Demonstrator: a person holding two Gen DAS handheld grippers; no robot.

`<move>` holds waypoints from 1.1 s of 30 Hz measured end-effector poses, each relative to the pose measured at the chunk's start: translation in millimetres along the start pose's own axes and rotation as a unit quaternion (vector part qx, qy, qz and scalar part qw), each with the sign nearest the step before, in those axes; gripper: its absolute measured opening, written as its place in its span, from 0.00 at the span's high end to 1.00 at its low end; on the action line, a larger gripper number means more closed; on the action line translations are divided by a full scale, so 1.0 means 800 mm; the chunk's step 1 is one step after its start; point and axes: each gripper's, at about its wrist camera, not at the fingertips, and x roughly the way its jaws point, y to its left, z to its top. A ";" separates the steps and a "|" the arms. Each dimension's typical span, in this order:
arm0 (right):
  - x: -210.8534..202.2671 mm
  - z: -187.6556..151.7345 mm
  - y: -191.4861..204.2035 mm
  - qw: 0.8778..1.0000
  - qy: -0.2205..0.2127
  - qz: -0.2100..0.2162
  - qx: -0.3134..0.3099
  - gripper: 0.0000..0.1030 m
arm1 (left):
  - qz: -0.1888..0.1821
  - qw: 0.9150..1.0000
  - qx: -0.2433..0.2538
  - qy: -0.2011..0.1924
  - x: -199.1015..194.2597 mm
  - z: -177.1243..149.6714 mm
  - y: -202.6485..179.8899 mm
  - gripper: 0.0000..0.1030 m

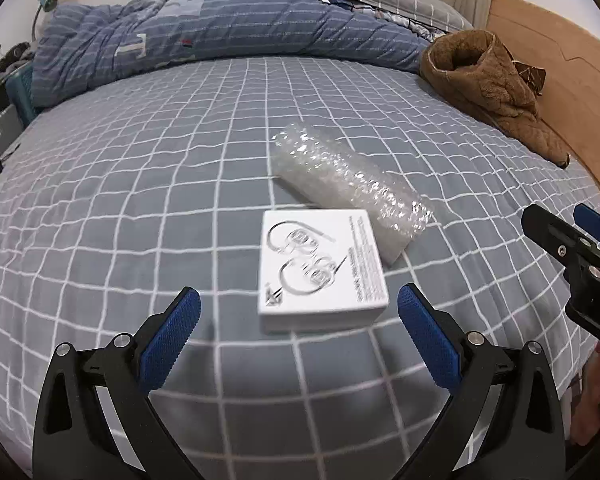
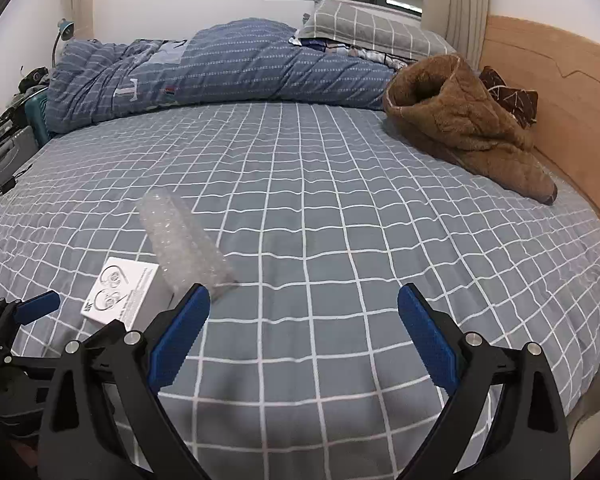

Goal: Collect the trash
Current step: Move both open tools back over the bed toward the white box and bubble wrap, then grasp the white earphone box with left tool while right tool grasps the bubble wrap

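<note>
A white earphone box (image 1: 322, 266) lies flat on the grey checked bed sheet (image 1: 140, 200). A roll of clear bubble wrap (image 1: 348, 184) lies just behind it, touching its far right corner. My left gripper (image 1: 299, 312) is open, its blue pads on either side of the box's near edge, a little short of it. My right gripper (image 2: 304, 312) is open and empty over bare sheet, right of both items. In the right wrist view the box (image 2: 120, 298) and bubble wrap (image 2: 186, 246) lie at the lower left. The right gripper also shows at the left wrist view's right edge (image 1: 572, 248).
A folded blue striped quilt (image 1: 220, 28) lies across the far side of the bed, with a grey checked pillow (image 2: 372, 28) behind. A brown fleece garment (image 2: 464, 120) lies at the right by the wooden headboard (image 2: 560, 92). Clutter stands off the bed's left edge (image 2: 8, 136).
</note>
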 end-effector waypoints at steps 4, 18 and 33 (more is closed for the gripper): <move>0.014 0.006 -0.005 1.000 0.006 0.003 0.004 0.12 | 0.002 1.000 -0.001 0.010 0.020 0.007 -0.006 0.07; 0.048 0.035 0.053 0.999 0.015 0.042 -0.017 0.12 | -0.001 1.000 -0.022 0.020 0.021 0.028 0.064 0.34; 0.106 0.029 0.140 0.996 0.055 0.051 -0.057 0.14 | 0.049 0.997 -0.052 0.009 -0.011 0.028 0.195 0.34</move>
